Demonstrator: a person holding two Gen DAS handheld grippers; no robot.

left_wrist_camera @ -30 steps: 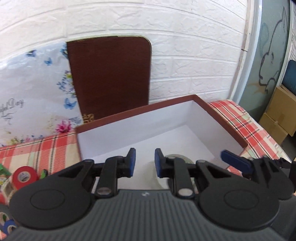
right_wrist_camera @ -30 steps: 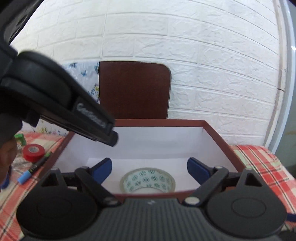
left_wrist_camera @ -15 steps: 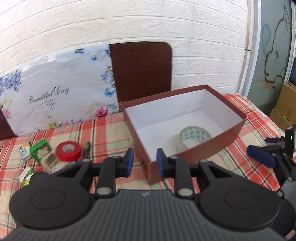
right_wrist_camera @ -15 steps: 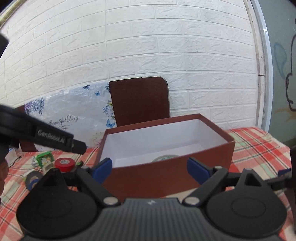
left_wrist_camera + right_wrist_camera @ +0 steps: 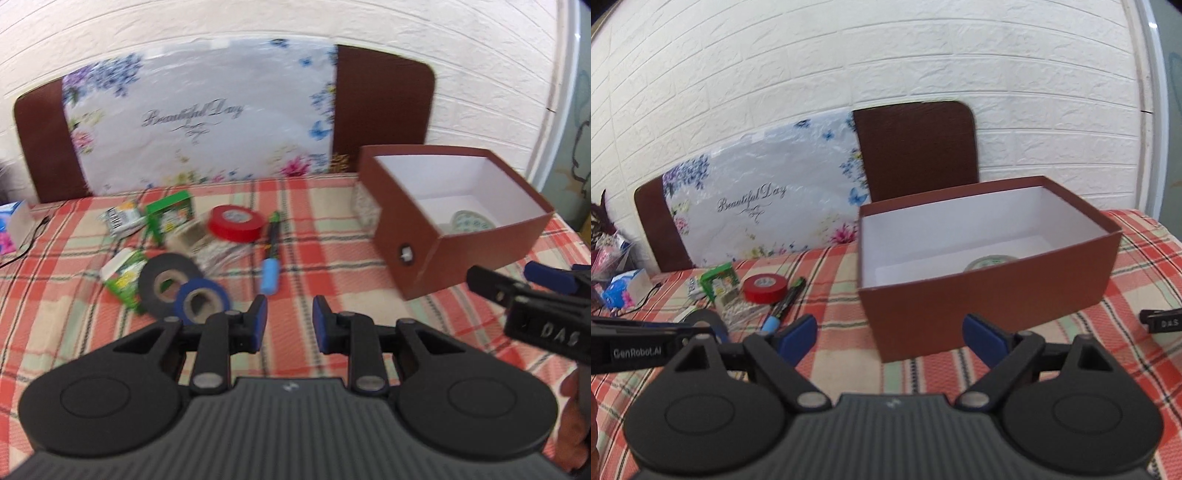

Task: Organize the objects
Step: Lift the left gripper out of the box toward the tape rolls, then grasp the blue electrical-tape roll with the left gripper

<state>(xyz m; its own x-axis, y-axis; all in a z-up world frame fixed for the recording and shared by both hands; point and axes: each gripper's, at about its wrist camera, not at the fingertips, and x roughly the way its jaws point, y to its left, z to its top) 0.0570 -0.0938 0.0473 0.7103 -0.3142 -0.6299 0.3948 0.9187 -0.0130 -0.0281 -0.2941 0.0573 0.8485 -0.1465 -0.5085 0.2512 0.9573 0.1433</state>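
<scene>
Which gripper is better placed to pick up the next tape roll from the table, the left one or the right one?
Probably the left gripper. It is empty and points at the blue tape roll and black tape roll lying just ahead of it. The right gripper, open and empty, faces the brown box instead.

Tape rolls [image 5: 192,291] left of box [image 5: 417,236]

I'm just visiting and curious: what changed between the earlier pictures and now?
Both claws pulled back from over the brown box; the left claw swung toward the clutter of tape rolls and is empty, as is the right claw. The patterned tape roll stayed inside the box.
</scene>
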